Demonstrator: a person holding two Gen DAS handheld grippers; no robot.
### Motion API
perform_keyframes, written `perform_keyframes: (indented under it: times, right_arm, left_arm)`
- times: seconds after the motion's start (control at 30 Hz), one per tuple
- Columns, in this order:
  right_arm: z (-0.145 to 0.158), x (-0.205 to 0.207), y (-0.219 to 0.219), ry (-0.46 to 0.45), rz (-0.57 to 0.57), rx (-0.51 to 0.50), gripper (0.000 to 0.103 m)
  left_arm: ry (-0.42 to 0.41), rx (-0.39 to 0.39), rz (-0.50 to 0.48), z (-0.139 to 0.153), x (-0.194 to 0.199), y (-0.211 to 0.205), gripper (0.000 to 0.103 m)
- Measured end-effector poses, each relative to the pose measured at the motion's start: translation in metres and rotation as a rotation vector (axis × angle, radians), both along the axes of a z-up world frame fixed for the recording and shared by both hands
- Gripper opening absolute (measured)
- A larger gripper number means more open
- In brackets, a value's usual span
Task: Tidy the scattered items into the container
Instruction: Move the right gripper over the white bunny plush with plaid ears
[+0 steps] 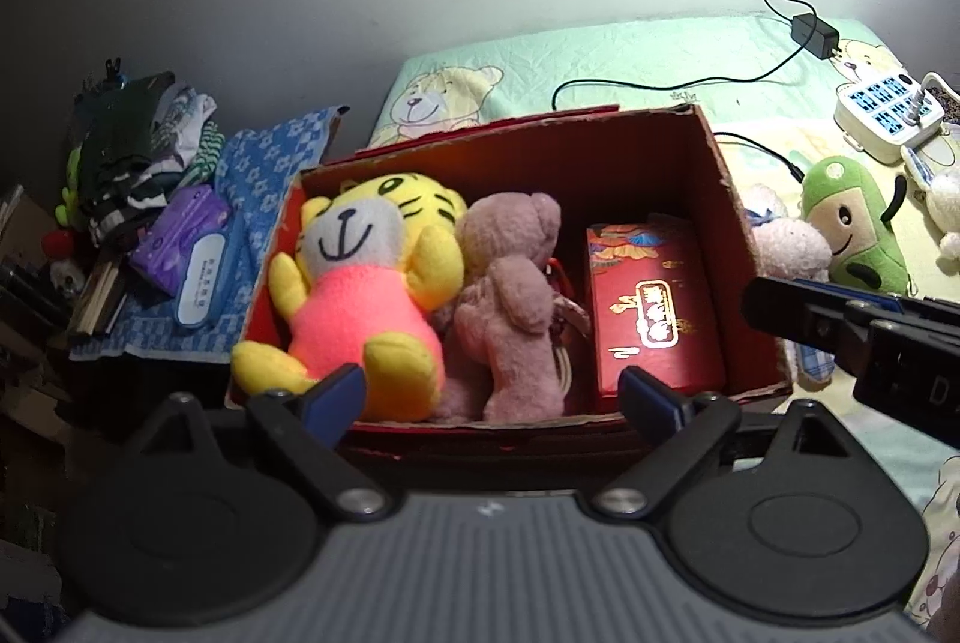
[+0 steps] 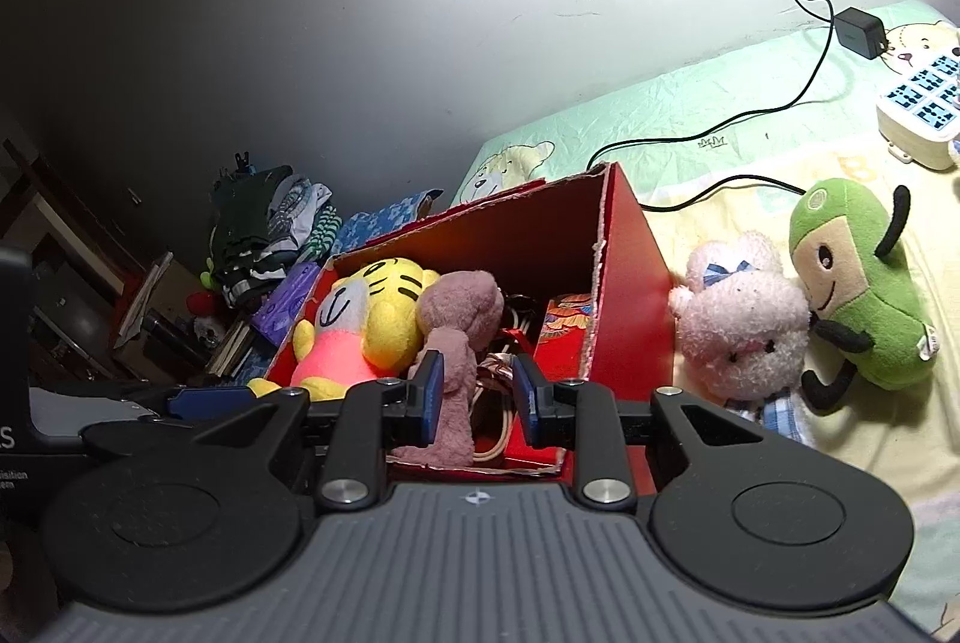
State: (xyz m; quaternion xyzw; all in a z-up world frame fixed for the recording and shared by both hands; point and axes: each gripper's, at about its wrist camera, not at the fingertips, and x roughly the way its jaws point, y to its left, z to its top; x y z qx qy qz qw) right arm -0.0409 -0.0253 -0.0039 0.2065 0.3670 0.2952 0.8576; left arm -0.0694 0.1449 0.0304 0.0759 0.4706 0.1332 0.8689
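An open red cardboard box stands on the bed. Inside lie a yellow tiger plush in pink, a mauve bear plush and a red gift box. My left gripper is open and empty at the box's near rim. My right gripper is open, narrower, and empty over the near rim, beside the mauve bear; it shows at the right in the left wrist view. A pale pink plush and a green plush lie on the bed right of the box.
A white power strip and a black charger with cables lie at the back right. Left of the bed, a blue cloth holds a purple pack, and clothes are piled.
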Motion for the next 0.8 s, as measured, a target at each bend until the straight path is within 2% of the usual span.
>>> perform_keyframes:
  times: [0.23,0.8]
  right_arm:
    - [-0.005,0.004,-0.037,0.025,-0.023,-0.006,0.028]
    - [-0.018,0.008,-0.121,0.063,-0.080,0.013,0.028]
  left_arm:
    - [0.013,-0.037,-0.034,-0.001,0.003,-0.037,0.095]
    - [0.062,-0.028,-0.115,-0.017,0.019,-0.121,0.096]
